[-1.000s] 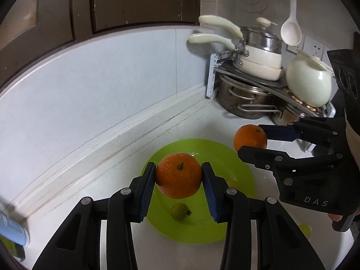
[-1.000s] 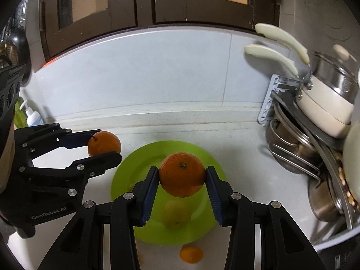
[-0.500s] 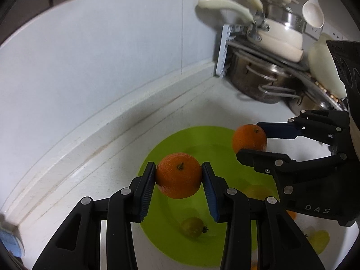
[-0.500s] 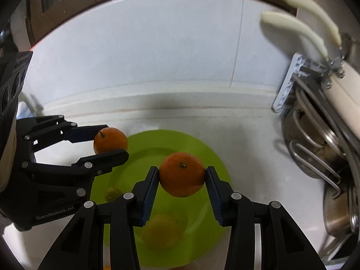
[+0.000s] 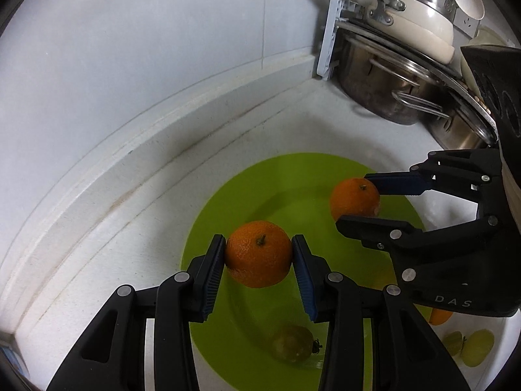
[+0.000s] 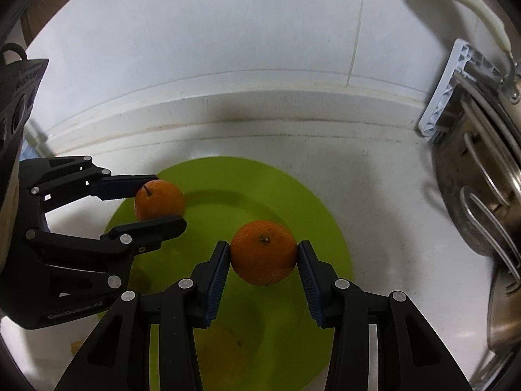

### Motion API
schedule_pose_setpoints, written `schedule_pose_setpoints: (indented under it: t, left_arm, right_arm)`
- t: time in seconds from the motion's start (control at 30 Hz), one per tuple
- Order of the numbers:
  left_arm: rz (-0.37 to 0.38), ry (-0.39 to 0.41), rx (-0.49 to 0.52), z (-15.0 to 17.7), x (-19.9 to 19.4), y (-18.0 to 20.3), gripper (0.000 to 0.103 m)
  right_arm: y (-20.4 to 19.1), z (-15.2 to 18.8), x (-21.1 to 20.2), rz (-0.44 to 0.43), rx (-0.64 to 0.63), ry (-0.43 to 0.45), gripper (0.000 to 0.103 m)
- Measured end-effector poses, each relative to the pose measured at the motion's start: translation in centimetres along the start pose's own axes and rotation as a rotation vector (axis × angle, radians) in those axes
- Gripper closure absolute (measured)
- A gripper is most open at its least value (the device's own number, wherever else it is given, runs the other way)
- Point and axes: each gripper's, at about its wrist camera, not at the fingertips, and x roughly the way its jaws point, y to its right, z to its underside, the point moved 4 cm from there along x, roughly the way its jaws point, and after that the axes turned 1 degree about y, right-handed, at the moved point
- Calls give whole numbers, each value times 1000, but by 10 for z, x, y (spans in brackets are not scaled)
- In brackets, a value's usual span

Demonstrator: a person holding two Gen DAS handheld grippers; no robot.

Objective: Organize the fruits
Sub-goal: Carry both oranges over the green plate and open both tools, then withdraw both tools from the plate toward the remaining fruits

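My left gripper (image 5: pixel 259 255) is shut on an orange (image 5: pixel 258 253) just above the left part of a green plate (image 5: pixel 283 176). My right gripper (image 6: pixel 263 255) is shut on a second orange (image 6: pixel 263 252) over the plate's (image 6: pixel 312 208) middle. Each gripper shows in the other's view: the right gripper (image 5: pixel 364 200) with its orange (image 5: pixel 355 200), the left gripper (image 6: pixel 153 202) with its orange (image 6: pixel 159 199). A small yellow-green fruit (image 5: pixel 293 343) lies on the plate's near side.
Stacked steel and cream pots on a rack (image 5: pixel 400 75) stand at the right against the tiled wall. Small green fruits (image 5: pixel 469 347) and an orange piece (image 5: pixel 439 316) lie on the white counter right of the plate. A raised counter ledge (image 5: pixel 136 150) runs behind.
Both grippers have moved down and forward with their oranges, closer to the plate. The cabinets have left the view. Both stay shut.
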Motion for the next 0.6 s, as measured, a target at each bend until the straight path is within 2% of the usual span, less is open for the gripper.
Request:
schedule_pose_setpoints:
  t: [0.17,0.33,0.4,0.6]
  left_arm:
    - [1,-2,-4,2,3,0,62]
    - [-10,16,0,0,-4,-1,53]
    - [-13,24,-6,-1,-9,-2,53]
    - [-12,70,-36,2,-36,-3,47]
  right_arm:
    - [-2,2,2,2,7,-3,59]
    - [-2,3,3,3,9,-15,56]
    - [-3,3,0,10,11,-5,53]
    - [-7,5,-24,31,10,40,53]
